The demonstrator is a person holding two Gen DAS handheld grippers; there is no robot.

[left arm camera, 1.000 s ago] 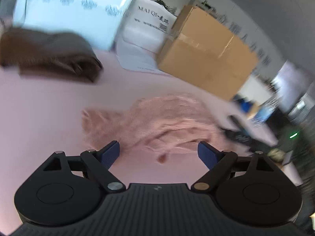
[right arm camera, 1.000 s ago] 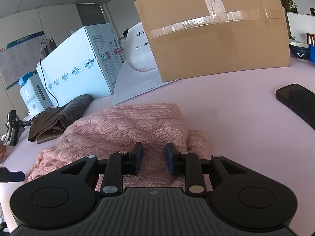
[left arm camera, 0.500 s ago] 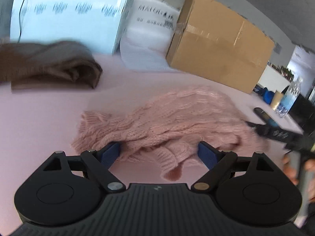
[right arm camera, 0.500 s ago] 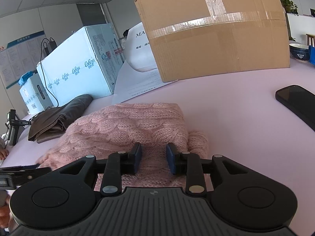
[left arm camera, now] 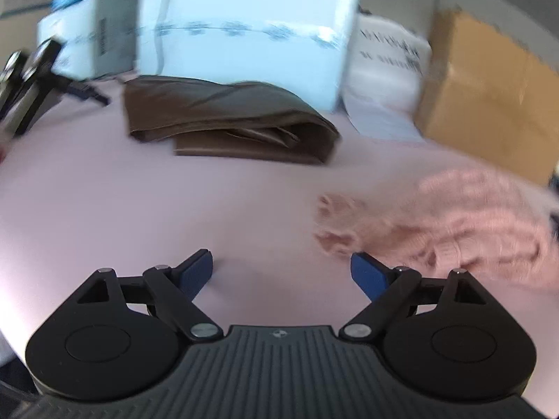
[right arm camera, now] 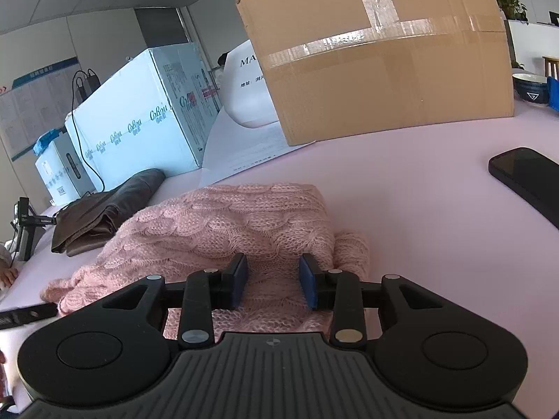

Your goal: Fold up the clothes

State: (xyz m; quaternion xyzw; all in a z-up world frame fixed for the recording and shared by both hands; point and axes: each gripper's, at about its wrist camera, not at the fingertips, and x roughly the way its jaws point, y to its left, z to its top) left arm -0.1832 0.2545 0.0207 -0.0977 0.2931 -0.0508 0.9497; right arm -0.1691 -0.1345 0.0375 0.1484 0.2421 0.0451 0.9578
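A pink cable-knit sweater (right arm camera: 230,230) lies bunched on the pink table. In the left wrist view it is at the right (left arm camera: 454,220), blurred. A folded brown garment (left arm camera: 223,118) lies beyond, also seen at the left of the right wrist view (right arm camera: 101,213). My left gripper (left arm camera: 281,272) is open and empty over bare table, left of the sweater's edge. My right gripper (right arm camera: 272,277) is partly open, its pads resting over the sweater's near fold, with knit showing between them.
A light blue box (right arm camera: 139,129), a white bag (right arm camera: 244,87) and a large cardboard box (right arm camera: 384,66) line the back. A paper sheet (right arm camera: 244,157) lies by them. A black phone (right arm camera: 527,178) lies at the right. A black stand (right arm camera: 24,227) is at the far left.
My left gripper has swung left, off the sweater; the sweater now sits at its right. My right gripper's jaws have opened a little wider over the sweater.
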